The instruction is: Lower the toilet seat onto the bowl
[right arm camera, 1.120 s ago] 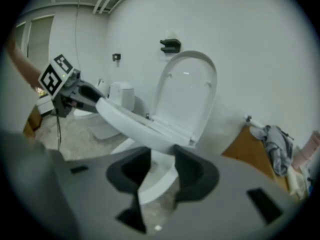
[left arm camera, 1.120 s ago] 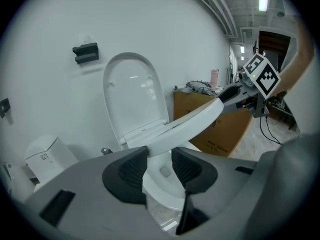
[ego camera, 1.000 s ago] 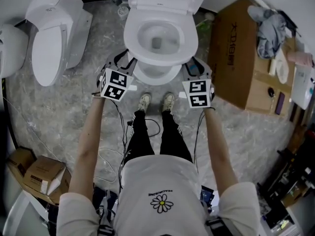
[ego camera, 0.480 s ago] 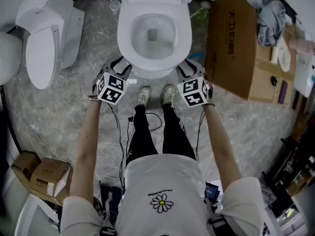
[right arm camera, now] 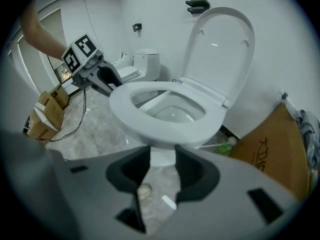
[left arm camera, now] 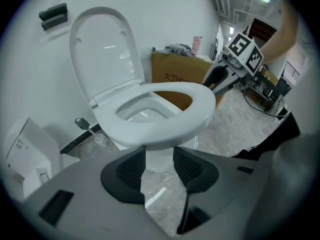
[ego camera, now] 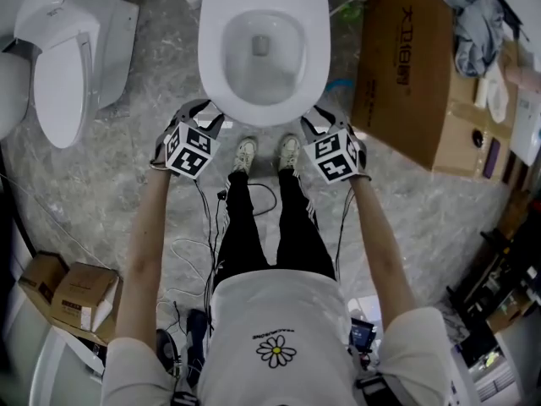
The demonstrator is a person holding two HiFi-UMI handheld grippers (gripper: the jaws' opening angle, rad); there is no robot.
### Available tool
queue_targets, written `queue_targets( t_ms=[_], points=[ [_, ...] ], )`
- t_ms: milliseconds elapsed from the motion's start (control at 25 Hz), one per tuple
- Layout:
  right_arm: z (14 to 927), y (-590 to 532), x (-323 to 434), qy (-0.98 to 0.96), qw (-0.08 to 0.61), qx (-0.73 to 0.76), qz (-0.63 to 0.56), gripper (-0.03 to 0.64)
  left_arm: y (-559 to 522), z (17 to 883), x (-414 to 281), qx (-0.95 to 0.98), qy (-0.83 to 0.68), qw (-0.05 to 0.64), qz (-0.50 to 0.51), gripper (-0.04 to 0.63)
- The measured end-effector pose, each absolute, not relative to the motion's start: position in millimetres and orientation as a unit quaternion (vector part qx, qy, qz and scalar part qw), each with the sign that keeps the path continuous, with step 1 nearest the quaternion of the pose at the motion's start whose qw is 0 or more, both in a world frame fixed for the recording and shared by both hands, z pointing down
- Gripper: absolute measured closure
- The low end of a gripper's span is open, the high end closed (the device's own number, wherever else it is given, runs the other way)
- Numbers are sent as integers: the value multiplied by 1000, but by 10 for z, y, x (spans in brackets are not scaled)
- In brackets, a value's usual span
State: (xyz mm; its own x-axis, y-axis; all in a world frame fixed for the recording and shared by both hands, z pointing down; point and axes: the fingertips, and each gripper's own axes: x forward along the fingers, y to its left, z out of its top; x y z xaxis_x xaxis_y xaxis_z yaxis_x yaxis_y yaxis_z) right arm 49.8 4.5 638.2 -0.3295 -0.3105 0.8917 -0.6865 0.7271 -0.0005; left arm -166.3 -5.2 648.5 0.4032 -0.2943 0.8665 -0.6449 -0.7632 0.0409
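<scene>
The white oval toilet seat lies flat on the white ceramic bowl. Its smooth, glossy ring follows the rim, and its front edge overhangs the pedestal. No brand mark or label shows on it. Behind it the white plastic lid stands upright against the wall.

The only print of any size is a row of dark characters on the side of the brown cardboard box to the right of the toilet. They are too small to read with certainty. The person's white T-shirt carries a daisy print with a tiny line of lettering above it, also unreadable.

The left gripper has just been opening its jaws. They stand apart with nothing between them, just below the seat's front edge. The right gripper is likewise spread and empty, at the seat's other front side.
</scene>
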Motion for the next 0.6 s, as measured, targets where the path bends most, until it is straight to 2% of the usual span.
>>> queue_targets(
  t_ms=[360,600],
  points=[
    [6860,221,498,-780,498,293,240,461,148,6990,-1663,804,-254,247,479,399],
    [7148,273,488,-773,513,283,246,477,212,7277,-1688,798,-235,260,490,399]
  ],
)
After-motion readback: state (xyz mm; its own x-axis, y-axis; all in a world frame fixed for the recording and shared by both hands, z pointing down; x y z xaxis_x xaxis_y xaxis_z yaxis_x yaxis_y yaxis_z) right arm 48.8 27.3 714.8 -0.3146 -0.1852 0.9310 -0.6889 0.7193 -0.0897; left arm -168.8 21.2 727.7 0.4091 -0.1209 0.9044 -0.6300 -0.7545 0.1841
